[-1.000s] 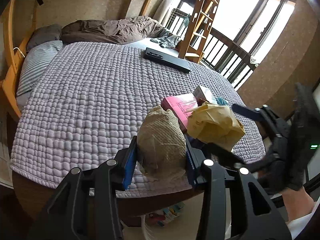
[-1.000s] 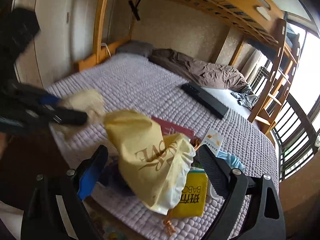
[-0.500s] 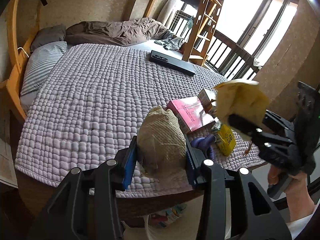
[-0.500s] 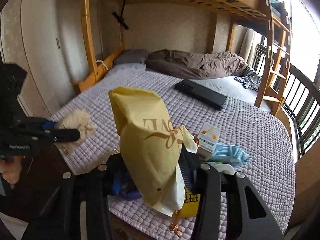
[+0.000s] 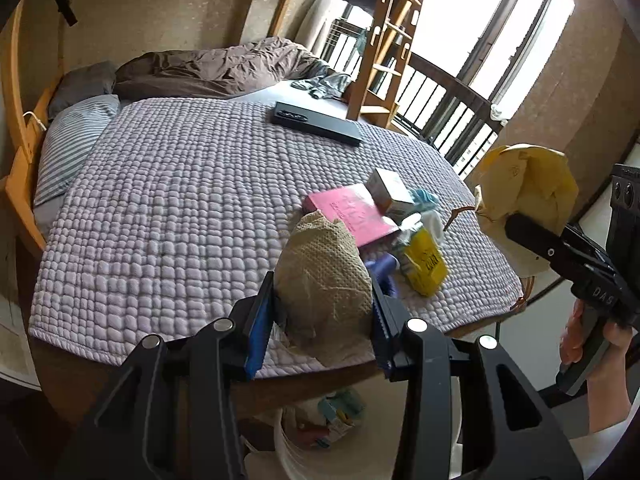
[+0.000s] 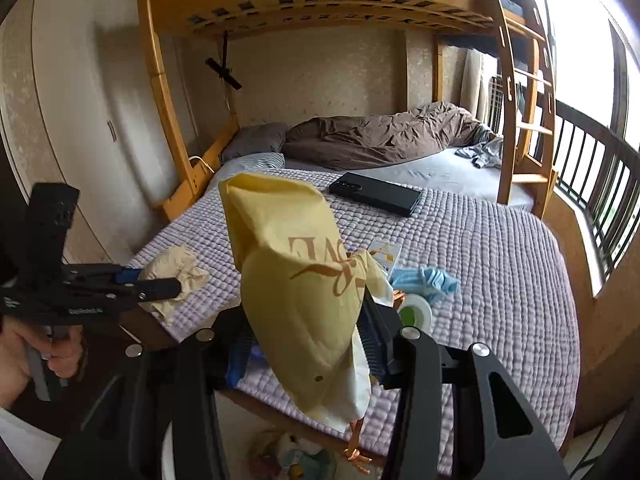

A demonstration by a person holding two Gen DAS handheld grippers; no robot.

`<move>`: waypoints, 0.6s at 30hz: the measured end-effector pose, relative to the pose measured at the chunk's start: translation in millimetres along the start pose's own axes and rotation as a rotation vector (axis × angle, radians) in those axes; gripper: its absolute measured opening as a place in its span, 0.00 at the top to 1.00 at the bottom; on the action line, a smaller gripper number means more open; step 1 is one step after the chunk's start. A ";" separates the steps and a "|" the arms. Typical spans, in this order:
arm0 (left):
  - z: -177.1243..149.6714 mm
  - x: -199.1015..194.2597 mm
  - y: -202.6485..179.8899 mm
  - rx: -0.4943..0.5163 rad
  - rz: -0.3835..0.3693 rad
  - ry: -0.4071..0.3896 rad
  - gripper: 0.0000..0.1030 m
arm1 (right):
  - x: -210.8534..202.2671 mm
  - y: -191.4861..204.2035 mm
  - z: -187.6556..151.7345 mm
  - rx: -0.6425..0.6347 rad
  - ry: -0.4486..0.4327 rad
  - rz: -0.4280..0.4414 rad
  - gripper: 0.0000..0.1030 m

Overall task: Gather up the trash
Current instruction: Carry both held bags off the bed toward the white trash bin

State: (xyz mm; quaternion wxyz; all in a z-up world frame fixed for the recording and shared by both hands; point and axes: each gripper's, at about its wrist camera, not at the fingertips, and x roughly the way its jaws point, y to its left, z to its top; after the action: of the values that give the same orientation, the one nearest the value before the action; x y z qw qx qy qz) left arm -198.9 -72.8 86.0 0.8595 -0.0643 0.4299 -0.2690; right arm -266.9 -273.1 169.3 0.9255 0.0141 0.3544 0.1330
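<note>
Left hand-held gripper (image 5: pixel 323 312) clamped on tan wad (image 5: pixel 326 280) at bed (image 5: pixel 160 200) edge, right hand-held gripper (image 6: pixel 306 344) grasping yellow bag (image 6: pixel 296 280) above pail (image 5: pixel 360 452).

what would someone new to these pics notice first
The yellow bag clamped in the right gripper, held up off the bed's near edge. Next, the crumpled beige paper wad shut in the left gripper, and the clutter by the pink book on the purple quilt.

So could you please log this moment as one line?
left claw: shut on beige wad | right claw: shut on yellow bag
</note>
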 end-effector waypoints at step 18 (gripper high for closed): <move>-29.5 -1.9 -39.0 0.081 -0.082 0.080 0.57 | -23.7 7.7 -65.3 0.089 0.124 0.058 0.56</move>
State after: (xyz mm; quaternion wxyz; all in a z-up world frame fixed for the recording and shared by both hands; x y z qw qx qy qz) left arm -238.6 -101.3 82.3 0.8317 -0.0360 0.4498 -0.3234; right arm -328.7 -276.2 136.9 0.8960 0.0573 0.4160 0.1445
